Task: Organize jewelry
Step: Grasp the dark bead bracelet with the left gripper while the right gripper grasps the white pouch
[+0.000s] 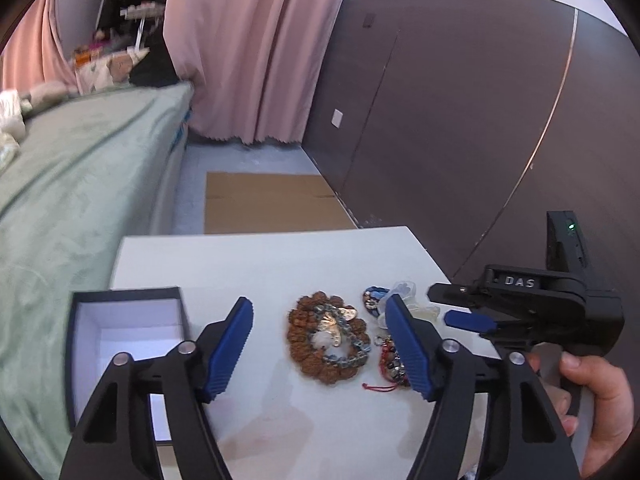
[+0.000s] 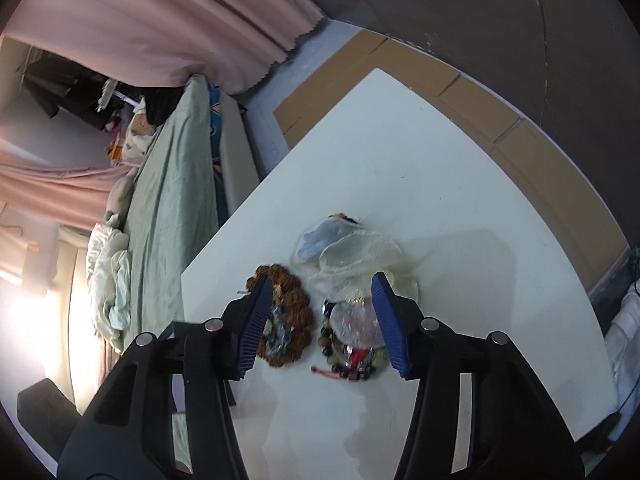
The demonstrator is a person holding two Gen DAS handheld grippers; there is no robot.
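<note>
We see the brown bead bracelet (image 1: pixel 326 338) lying flat on the white tabletop (image 1: pixel 256 264), a silvery chain (image 1: pixel 340 330) coiled on it. Just beside it sit a red-beaded bracelet (image 2: pixel 352 360) and sheer pouches (image 2: pixel 352 256). Our left gripper (image 1: pixel 320 344) hangs spread over the bracelet; our right gripper (image 2: pixel 326 326) is spread too, holding nothing. An open dark box (image 1: pixel 128 336) stands at the tabletop's left edge.

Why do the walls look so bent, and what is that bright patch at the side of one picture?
Left wrist view: the fisheye lens bows the dark wall and rounds the corners black; the edges are soft. Right wrist view: strong glare washes out the lower left, beside the bed, and the beaded jewelry between the fingers is slightly blurred.
</note>
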